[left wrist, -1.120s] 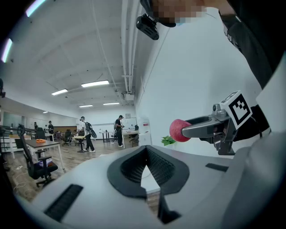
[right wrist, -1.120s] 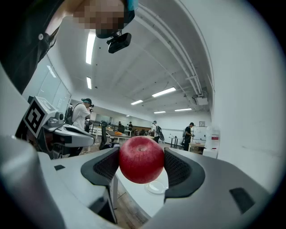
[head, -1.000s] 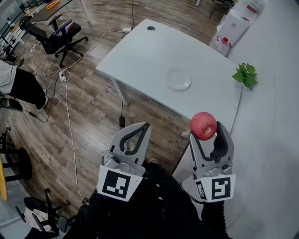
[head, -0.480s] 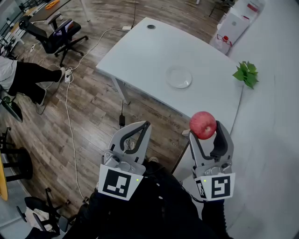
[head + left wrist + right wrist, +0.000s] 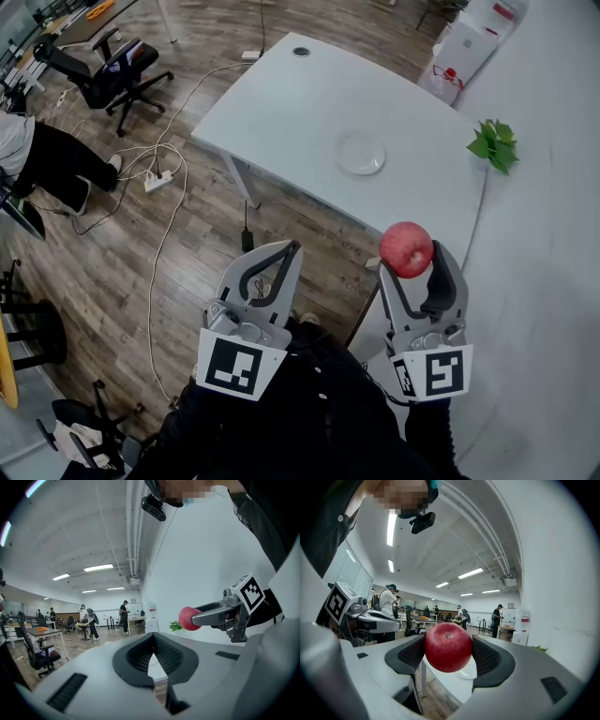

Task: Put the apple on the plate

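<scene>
Surfaces: apple point(image 5: 407, 249) glossy, smooth skin. plate point(image 5: 361, 153) clear, glassy, shiny. table point(image 5: 281, 103) smooth matt white top. floor point(image 5: 178, 234) wood planks, grained, low sheen. left gripper point(image 5: 292, 249) and right gripper point(image 5: 411, 257) matt grey plastic; pads point(image 5: 488, 657) black, ribbed, dull.

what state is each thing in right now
apple: gripped, up in the air
right tongs: shut on the apple
left tongs: shut, empty
plate: empty, flat on the white table
</scene>
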Demonstrator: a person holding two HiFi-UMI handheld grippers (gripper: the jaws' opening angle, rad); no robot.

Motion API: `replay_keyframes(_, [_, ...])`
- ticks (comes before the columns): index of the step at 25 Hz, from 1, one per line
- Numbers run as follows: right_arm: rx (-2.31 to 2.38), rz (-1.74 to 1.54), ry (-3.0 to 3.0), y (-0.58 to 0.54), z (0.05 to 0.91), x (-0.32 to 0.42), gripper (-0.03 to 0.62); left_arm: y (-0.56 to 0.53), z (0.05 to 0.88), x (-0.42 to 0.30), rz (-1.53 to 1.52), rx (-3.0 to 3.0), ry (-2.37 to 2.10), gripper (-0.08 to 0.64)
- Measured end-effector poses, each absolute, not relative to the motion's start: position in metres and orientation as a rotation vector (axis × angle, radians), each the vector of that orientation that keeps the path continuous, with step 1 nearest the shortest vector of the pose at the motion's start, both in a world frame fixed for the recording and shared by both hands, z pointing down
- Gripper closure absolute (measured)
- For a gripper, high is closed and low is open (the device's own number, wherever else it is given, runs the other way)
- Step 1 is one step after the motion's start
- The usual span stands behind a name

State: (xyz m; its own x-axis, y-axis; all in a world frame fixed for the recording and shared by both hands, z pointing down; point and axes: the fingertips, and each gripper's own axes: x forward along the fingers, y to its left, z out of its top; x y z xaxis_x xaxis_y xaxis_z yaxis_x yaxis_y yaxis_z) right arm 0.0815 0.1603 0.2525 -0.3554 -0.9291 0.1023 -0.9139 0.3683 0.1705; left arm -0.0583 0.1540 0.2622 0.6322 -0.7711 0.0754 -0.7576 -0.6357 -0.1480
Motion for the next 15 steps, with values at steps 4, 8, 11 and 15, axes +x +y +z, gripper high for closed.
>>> replay_keyframes(4, [1.669,-0.124,-2.436,0.16,0.254,0.075,0.291,0.153,0.263,-0.065,-0.194,-2.742,1.283,0.546])
replay_keyframes(8, [1.672,-0.129,-2.43,0.159,0.253,0.068,0.291,0.152,0.262,-0.072,-0.189,-2.736,1.274,0.546])
replay_keyframes(11, [1.68,-0.128,-2.42,0.159,0.253,0.062,0.291,0.151,0.26,-0.077,-0.173,-2.729,1.258,0.546])
replay_keyframes(15, [1.69,-0.136,-2.402,0.163,0.254,0.054,0.291,0.151,0.262,-0.085,-0.173,-2.745,1.25,0.546])
